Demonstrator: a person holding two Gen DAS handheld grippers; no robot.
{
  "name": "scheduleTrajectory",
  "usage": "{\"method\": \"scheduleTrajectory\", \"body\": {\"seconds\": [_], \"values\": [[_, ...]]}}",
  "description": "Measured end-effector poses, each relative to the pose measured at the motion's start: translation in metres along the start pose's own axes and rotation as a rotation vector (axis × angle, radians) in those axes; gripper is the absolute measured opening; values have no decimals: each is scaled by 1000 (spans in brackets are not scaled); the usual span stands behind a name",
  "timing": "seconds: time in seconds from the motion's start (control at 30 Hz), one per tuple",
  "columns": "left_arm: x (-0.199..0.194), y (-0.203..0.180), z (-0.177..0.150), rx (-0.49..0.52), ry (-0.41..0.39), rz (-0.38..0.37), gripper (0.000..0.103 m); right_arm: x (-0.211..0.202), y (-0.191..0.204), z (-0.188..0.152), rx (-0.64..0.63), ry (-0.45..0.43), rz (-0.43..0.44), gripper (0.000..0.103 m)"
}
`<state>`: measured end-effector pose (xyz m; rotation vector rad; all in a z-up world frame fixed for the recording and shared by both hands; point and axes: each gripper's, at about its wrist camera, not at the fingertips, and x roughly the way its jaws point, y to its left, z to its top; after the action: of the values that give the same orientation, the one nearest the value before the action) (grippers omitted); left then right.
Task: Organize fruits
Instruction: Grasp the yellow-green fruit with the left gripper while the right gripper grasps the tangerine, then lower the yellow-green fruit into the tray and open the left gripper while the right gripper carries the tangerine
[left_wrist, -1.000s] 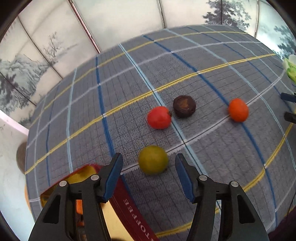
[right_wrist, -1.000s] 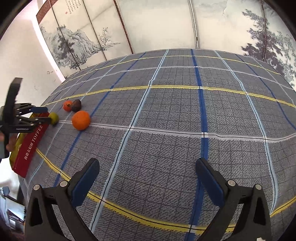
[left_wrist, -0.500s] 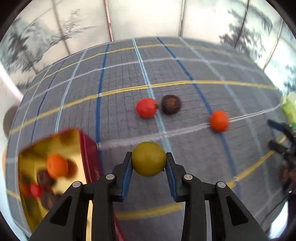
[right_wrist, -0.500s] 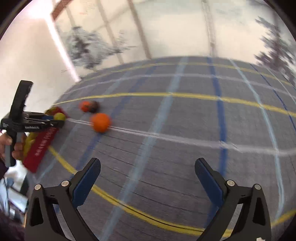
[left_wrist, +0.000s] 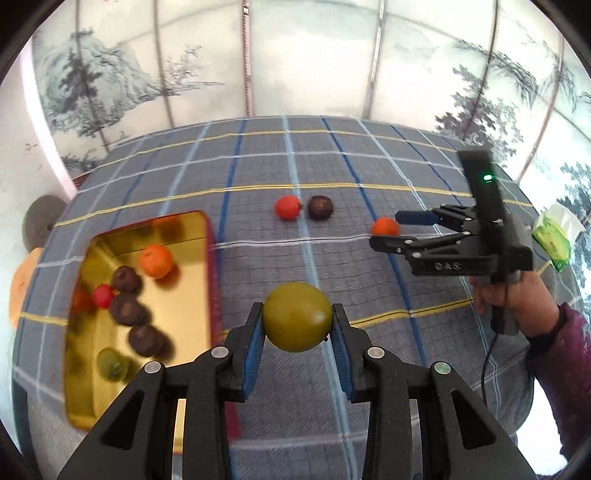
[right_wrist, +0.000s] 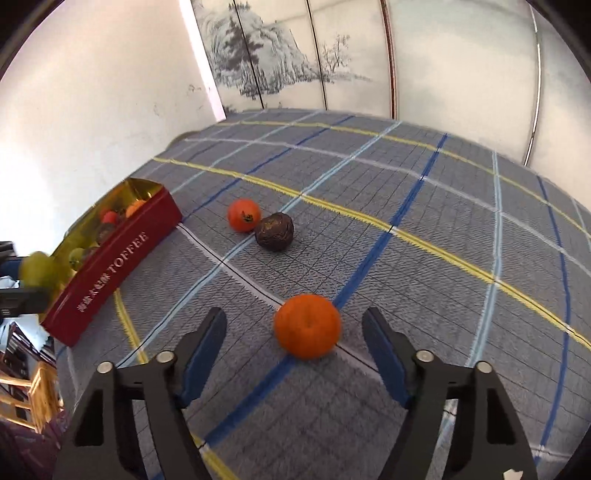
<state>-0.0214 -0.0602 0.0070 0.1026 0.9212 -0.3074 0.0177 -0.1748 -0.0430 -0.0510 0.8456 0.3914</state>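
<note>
Green fruit (left_wrist: 297, 316) lifted off cloth (left_wrist: 369, 166) since earlier frame, clamped in left gripper (left_wrist: 297, 332), near tin (left_wrist: 207, 280). Right gripper (right_wrist: 295, 345) closing round orange (right_wrist: 307, 325), pads not touching. Orange round, soft-skinned, likely rolls; take across middle. Beyond: tomato (right_wrist: 243, 215), dark fruit (right_wrist: 274, 231).

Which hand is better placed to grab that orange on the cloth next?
Right. The right gripper is closing around the orange, pads not yet touching; the left gripper already clamps the green fruit.
</note>
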Motion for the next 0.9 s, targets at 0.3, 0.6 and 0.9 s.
{"method": "scheduleTrajectory", "body": {"seconds": [0.3,0.6,0.9], "values": [[-36,62,-33,-151,-21,92,36,-10,7,-12,29,-5,10,34],[-30,105,-69,-224,16,162,36,-48,23,-46,93,-82,-13,34],[-18,110,-74,-219,19,155,36,-43,29,-57,106,-64,-30,34]]}}
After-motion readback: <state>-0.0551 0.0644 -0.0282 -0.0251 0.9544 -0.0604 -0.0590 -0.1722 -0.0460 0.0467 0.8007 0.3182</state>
